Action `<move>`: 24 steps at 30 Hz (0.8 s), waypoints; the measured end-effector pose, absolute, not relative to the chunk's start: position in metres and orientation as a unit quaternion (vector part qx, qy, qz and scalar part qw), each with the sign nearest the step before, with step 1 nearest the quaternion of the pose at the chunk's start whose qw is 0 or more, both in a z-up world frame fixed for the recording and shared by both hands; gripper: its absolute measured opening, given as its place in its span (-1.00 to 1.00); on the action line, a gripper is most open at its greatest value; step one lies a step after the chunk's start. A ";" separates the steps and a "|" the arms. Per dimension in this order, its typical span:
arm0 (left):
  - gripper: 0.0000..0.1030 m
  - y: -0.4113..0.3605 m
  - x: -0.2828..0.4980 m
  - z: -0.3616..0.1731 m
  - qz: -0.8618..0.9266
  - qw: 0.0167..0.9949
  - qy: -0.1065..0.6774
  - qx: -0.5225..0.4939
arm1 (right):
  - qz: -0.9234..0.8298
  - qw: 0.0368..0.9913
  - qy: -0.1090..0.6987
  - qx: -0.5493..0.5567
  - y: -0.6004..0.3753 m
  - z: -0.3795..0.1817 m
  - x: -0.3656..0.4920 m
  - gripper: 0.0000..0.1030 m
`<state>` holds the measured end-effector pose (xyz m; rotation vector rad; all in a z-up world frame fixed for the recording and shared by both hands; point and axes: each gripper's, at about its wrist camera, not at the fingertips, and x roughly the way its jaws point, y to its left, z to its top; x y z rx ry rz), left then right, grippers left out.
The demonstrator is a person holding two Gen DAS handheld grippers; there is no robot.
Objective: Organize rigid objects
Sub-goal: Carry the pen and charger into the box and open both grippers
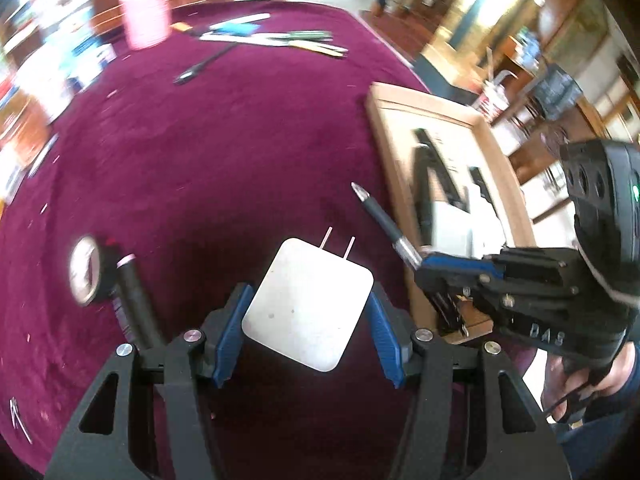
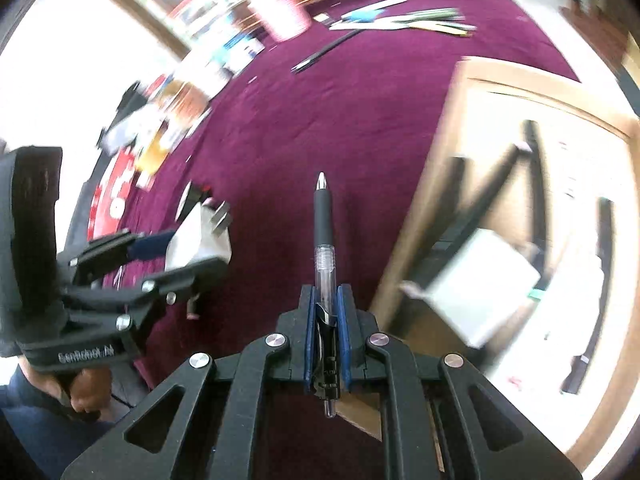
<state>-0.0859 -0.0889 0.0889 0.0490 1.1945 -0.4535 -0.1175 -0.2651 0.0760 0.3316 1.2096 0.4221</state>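
My left gripper (image 1: 306, 316) is shut on a white square charger plug (image 1: 308, 304), prongs pointing away, held above the maroon tablecloth (image 1: 224, 140). The right gripper (image 2: 325, 312) is shut on a black-and-clear pen (image 2: 323, 240) whose tip points forward. In the left wrist view the right gripper (image 1: 430, 268) and its pen (image 1: 384, 222) sit just right of the plug, beside a cardboard box (image 1: 390, 128). In the right wrist view the left gripper (image 2: 176, 248) with the plug (image 2: 200, 240) is at the left. The box (image 2: 452, 184) holds black items and a white block (image 2: 480, 292).
A black marker (image 1: 134, 296) and a round disc (image 1: 86, 270) lie left of the plug. Pens and rulers (image 1: 276, 38) and a pink cup (image 1: 146, 16) sit at the far side. Books and packets (image 2: 160, 136) crowd the table's left edge. A hand (image 1: 580, 380) holds the right gripper.
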 end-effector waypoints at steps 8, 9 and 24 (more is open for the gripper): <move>0.08 -0.163 -0.079 0.099 -0.279 0.786 0.549 0.052 | 0.095 0.803 0.544 0.224 -0.346 0.079 -0.121 -0.81; 0.08 -0.172 -0.079 0.098 -0.284 0.785 0.548 0.058 | 0.084 0.804 0.544 0.228 -0.352 0.079 -0.121 -0.81; 0.08 -0.275 -0.060 0.053 -0.296 0.769 0.556 0.113 | -0.009 0.802 0.553 0.225 -0.414 0.065 -0.130 -0.81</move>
